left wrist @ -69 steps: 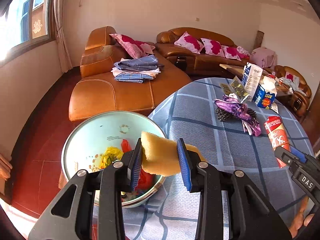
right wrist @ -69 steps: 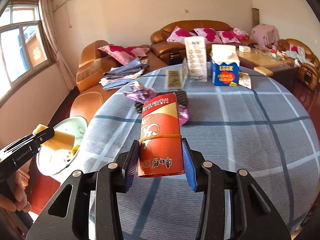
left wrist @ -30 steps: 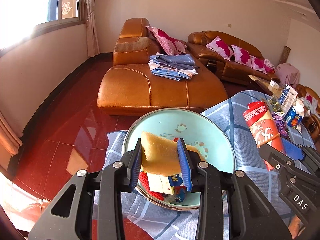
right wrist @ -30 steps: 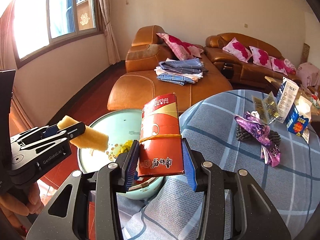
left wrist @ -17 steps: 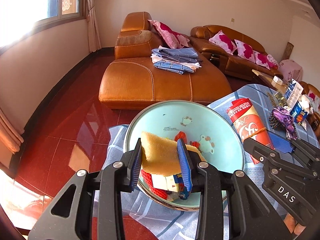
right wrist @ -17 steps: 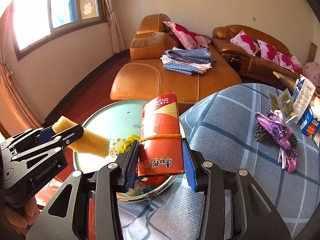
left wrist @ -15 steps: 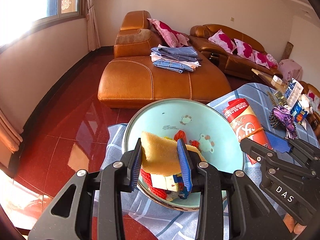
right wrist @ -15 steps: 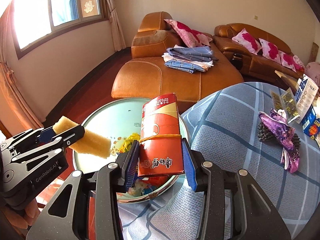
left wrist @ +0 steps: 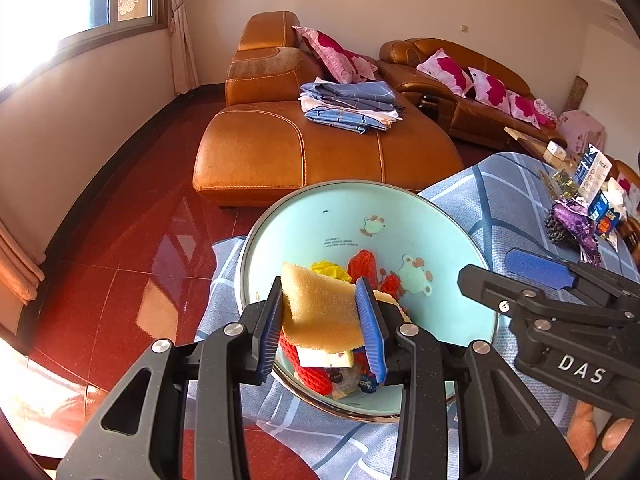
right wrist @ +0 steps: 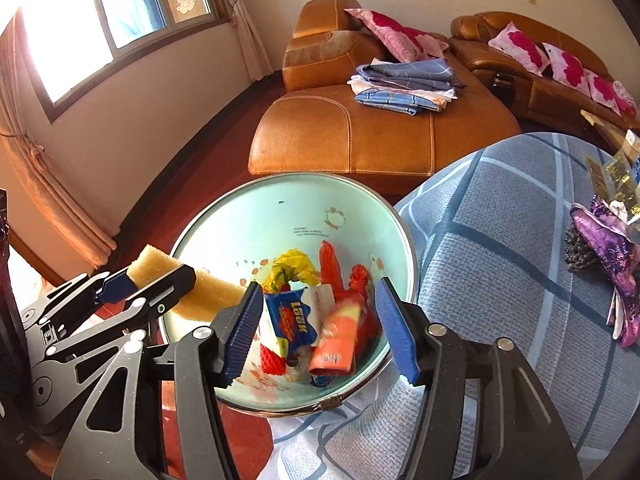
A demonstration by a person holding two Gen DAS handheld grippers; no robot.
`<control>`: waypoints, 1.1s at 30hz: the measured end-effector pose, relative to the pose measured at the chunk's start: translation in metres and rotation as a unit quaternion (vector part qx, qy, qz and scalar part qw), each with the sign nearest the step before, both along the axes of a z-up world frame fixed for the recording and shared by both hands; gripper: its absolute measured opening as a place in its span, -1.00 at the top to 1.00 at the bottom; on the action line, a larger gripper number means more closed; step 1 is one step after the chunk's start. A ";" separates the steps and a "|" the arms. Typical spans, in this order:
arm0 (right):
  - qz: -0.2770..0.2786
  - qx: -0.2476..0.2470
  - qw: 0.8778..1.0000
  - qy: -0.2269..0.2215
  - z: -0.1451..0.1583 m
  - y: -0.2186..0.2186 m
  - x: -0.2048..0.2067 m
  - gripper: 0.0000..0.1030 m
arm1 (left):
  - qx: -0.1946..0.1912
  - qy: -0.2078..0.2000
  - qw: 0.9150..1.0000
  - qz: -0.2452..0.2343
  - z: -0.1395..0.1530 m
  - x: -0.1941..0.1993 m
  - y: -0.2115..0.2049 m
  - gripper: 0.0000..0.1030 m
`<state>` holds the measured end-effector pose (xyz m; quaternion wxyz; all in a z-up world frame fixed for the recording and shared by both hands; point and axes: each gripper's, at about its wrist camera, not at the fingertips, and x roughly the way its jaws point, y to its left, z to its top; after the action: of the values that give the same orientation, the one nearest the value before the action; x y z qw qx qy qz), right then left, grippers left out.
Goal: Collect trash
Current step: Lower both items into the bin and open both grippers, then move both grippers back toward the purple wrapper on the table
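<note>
My left gripper [left wrist: 320, 292] is shut on a yellow sponge [left wrist: 320, 316] and holds it over the near side of a pale green bowl [left wrist: 320, 216]. The bowl holds several pieces of trash: red netting, a yellow wrapper, a blue snack packet [right wrist: 292, 320]. My right gripper [right wrist: 320, 286] hangs over the same bowl [right wrist: 280, 208] with its jaws opening. A red carton [right wrist: 334, 338], blurred, is dropping free between them into the bowl, and neither pad touches it. In the right wrist view the left gripper [right wrist: 160, 278] with the sponge [right wrist: 212, 294] is at the left.
The bowl stands at the edge of a round table with a blue plaid cloth [right wrist: 500, 240]. A purple wrapper [right wrist: 612, 248] and cartons [left wrist: 596, 176] lie farther right. An orange leather sofa [right wrist: 360, 140] with folded cloths [right wrist: 404, 84] stands behind, across a red tiled floor.
The right jaws have spread and the red carton has slipped out toward the bowl. Both grippers have come in lower over the bowl. The left still grips the sponge.
</note>
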<state>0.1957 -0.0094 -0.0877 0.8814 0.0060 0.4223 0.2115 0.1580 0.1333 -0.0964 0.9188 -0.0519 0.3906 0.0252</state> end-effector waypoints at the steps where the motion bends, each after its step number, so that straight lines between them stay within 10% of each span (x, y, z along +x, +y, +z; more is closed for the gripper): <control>1: -0.003 0.003 1.000 -0.002 0.002 -0.003 -0.001 -0.17 | 0.000 0.001 1.000 0.000 0.000 0.000 0.000 0.30; 12: -0.060 0.014 0.998 -0.034 0.011 -0.038 -0.033 -0.17 | 0.012 -0.007 1.000 -0.012 -0.004 -0.003 -0.010 0.26; 17: -0.075 0.017 0.996 -0.038 0.013 -0.049 -0.042 -0.17 | 0.013 -0.024 0.999 -0.017 -0.001 -0.008 -0.015 -0.47; 33: -0.160 0.015 0.987 -0.027 -0.001 -0.125 -0.063 -0.17 | 0.011 -0.019 1.000 -0.020 0.005 -0.019 -0.036 -0.57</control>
<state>0.1326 -0.1345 -0.0885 0.9149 0.0803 0.3885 0.0743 0.1394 0.0972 -0.0911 0.9269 -0.0345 0.3735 0.0097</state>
